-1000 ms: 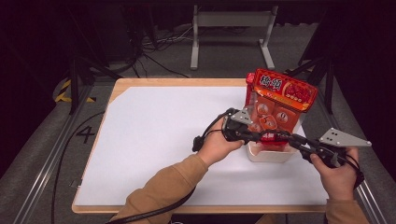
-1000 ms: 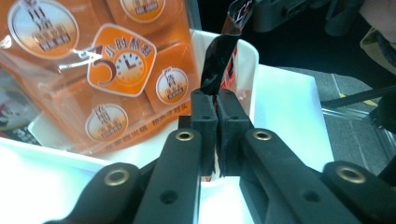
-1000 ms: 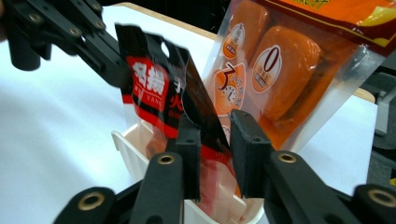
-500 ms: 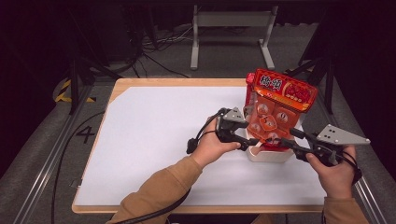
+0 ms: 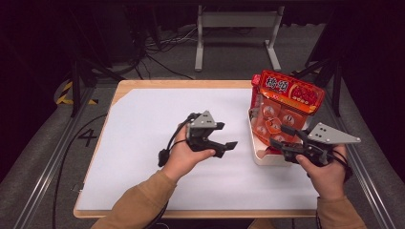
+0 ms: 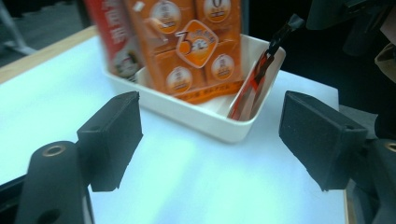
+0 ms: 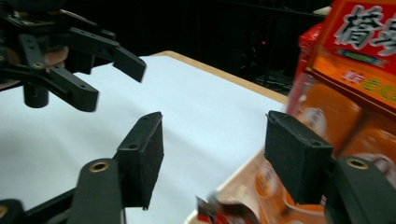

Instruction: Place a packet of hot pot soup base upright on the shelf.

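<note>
We see a white sheet (image 5: 157, 143) laid over most of the wooden table (image 5: 157, 84). Nothing lies on the sheet between our two hands. Past the far edge of the table there is a grey metal stand (image 5: 237, 28) and some cables (image 5: 165, 52) on the floor.

A white tray (image 5: 261, 157) sits near the right edge of the table. A tall orange and red snack bag (image 5: 282, 107) stands up in it, leaning a little. In the left gripper view, a small red packet (image 6: 254, 86) leans inside the tray's near corner.

Our left tongs (image 5: 228, 145) hang over the middle of the sheet, well apart from the tray. They have just been opening and now stand wide with nothing between them. Our right tongs (image 5: 281, 136) are just beside the bag at the tray. They have also just been opening, and hold nothing.

The left side of the sheet has lots of open room. On the right, the tray sits close to the table's edge.
</note>
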Available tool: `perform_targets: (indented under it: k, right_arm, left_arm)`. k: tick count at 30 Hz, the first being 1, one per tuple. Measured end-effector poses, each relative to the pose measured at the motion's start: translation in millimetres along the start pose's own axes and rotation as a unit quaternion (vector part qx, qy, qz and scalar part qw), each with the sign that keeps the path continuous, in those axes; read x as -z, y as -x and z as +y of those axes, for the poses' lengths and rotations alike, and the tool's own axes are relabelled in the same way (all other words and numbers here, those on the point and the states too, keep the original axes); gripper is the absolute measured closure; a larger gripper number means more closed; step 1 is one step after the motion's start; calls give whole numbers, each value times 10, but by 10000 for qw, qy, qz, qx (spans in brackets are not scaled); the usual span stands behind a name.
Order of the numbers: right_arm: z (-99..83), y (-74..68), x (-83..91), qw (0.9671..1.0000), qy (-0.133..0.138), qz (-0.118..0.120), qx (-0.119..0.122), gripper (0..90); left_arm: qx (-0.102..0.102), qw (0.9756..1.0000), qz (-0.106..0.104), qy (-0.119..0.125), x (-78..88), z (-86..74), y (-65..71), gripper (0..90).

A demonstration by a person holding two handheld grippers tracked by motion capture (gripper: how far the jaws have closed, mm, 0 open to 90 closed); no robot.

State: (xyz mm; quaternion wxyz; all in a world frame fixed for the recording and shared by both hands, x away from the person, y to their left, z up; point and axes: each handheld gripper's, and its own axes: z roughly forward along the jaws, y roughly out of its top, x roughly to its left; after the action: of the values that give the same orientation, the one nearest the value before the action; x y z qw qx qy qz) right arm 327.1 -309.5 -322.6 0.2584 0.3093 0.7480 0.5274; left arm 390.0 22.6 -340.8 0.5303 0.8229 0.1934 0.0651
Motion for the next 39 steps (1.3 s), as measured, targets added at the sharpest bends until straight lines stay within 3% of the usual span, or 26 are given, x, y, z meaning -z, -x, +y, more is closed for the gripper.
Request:
perform_targets:
  k: [3,9,20,26,29,32,36,39]
  right_arm:
    - [24,-75,-89,9999,112,0,-59,346]
    - [-7,-242,-264,9997,167,113,-107,299]
    - [-125,-496,-521,9989,271,358,-100,254]
    - [-234,-596,-664,9984,229,514,-93,232]
    - [-265,-605,-695,9984,232,500,-100,225]
    - [-332,-621,-738,9983,311,487,-93,214]
    - [-453,-660,-805,9982,324,505,-42,215]
    - [-507,-669,-832,9980,317,540,-50,214]
  left_arm:
    - [-19,9997,228,-1,226,-77,-8,212]
    - [114,9988,476,40,627,-297,-28,198]
    - [410,9958,819,76,1074,-737,-79,187]
    - [576,9938,942,98,1200,-994,-103,178]
    - [535,9930,1046,96,1218,-1072,-121,173]
    - [649,9921,1050,202,1245,-1226,-149,167]
    - [695,9920,1017,262,1258,-1350,-169,154]
    - [605,9926,1025,241,1256,-1407,-189,130]
